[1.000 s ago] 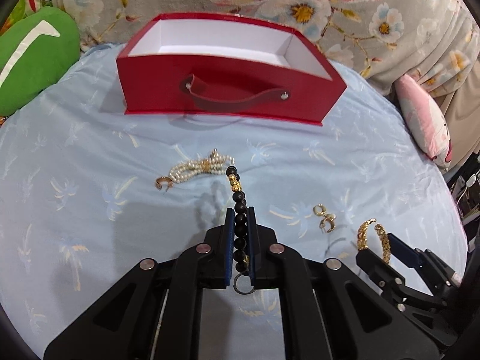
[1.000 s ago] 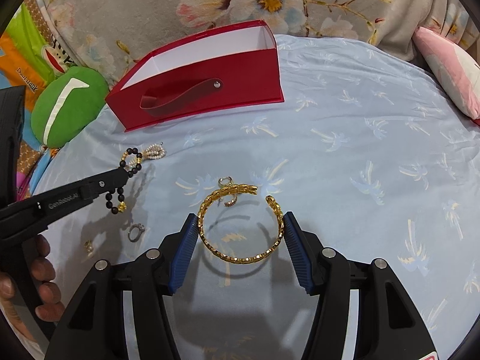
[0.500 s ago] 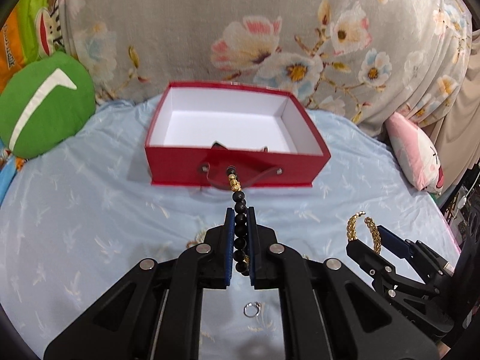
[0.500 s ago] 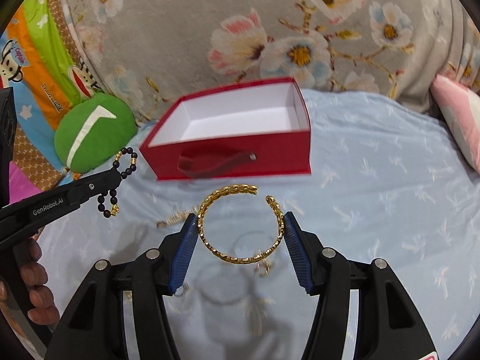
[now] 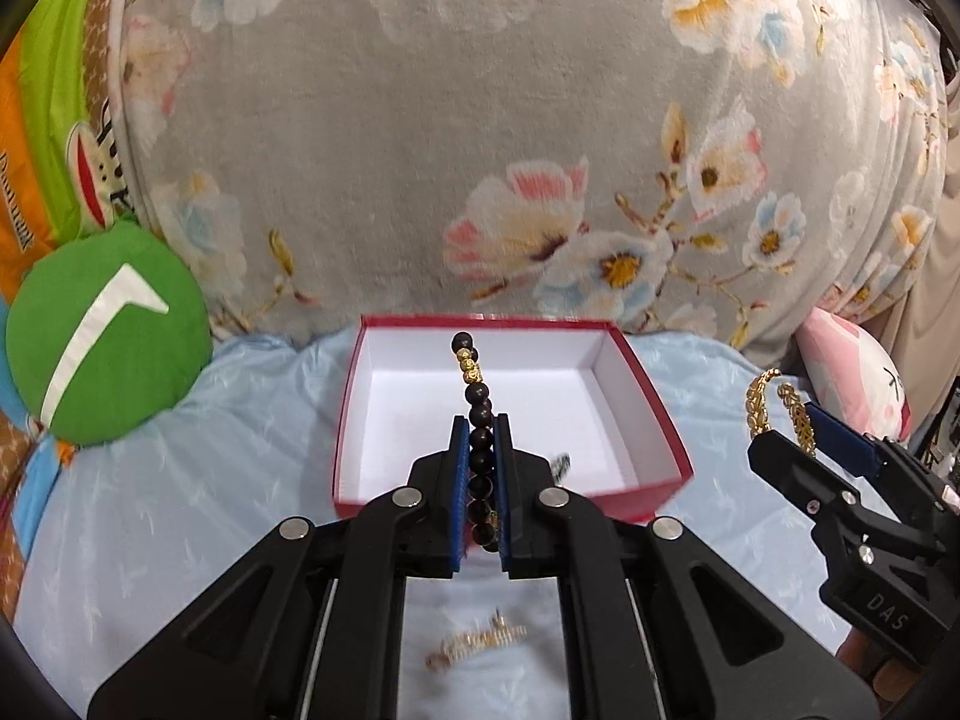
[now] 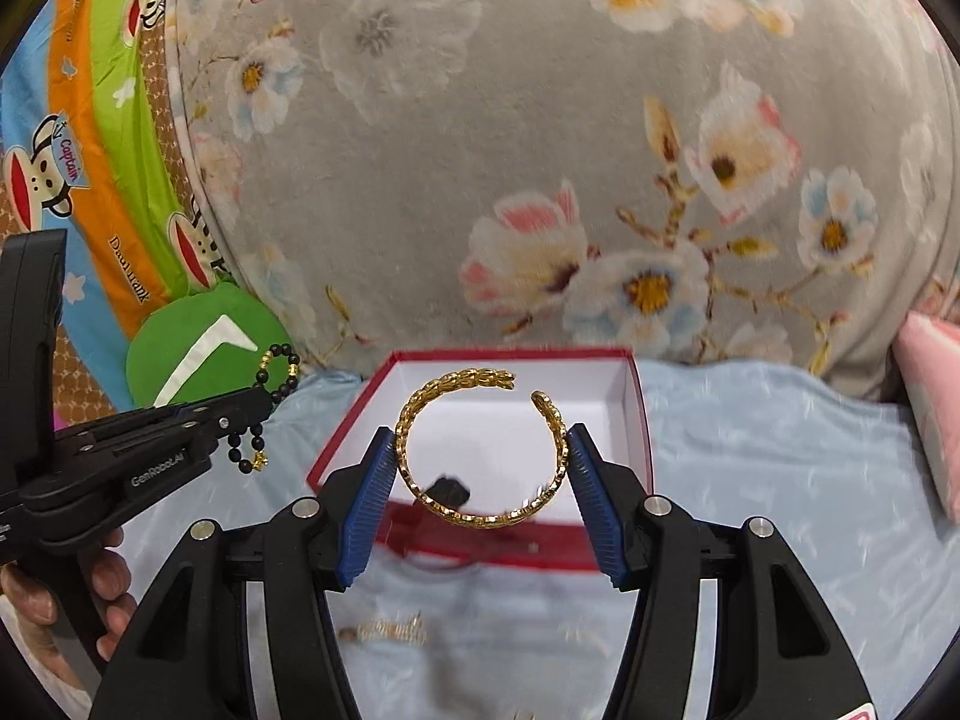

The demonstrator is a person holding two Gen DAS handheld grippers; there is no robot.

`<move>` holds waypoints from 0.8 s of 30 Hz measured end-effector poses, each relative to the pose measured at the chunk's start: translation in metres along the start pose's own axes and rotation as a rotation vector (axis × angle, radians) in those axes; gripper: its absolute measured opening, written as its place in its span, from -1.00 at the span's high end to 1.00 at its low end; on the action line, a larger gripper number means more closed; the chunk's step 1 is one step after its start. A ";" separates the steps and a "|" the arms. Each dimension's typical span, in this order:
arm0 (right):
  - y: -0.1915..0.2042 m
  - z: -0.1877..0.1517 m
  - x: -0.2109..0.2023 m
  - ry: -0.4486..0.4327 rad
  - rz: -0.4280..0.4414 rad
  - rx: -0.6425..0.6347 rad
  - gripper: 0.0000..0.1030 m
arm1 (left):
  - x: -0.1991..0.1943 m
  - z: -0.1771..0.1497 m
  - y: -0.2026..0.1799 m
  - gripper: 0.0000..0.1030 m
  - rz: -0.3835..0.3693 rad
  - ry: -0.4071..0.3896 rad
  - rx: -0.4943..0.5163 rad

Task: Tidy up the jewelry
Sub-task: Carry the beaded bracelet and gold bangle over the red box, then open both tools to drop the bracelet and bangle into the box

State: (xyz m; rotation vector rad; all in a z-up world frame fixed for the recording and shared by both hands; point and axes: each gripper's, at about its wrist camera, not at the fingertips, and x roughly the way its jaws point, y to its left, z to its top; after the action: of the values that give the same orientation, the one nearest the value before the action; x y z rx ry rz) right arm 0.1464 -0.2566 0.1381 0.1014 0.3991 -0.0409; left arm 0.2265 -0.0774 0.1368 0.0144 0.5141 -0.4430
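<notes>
Backdrop: a grey plush blanket with pink and white flowers filled the far side, soft and napped.
Bed surface: a pale blue sheet with a faint leaf print lay smooth under everything.
Cushion: a round green fabric cushion with a white tick mark sat at the far left.
Box: an open red cardboard box with a white lining stood at the far middle of the sheet, rigid and square-cornered, with a strap handle on its near wall; one small dark item lay inside, too blurred to name.
Right gripper: the right gripper stood about half open, its blue ribbed pads pressing either side of a stiff open gold bangle of chain-like links, held in front of the box.
Left gripper: the left gripper was nearly closed, pinching a bracelet of round dark beads with gold spacers, which drooped loosely on both sides of the pads, also in front of the box.
Left over: a pale beaded piece with gold ends lay on the near sheet, blurred.
Progress: judged mid-way; two pieces were lifted but not yet dropped in, and at least one more waited on the sheet.
</notes>
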 end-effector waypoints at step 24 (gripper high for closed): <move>-0.050 0.029 0.193 0.131 0.041 0.098 -0.41 | 0.196 0.036 0.026 -0.47 0.164 0.109 0.033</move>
State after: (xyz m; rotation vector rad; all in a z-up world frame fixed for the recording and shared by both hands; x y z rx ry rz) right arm 0.3323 -0.3133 0.0854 0.2095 0.5260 -0.0136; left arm 0.4068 -0.1374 0.0720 0.1124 0.6076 -0.2910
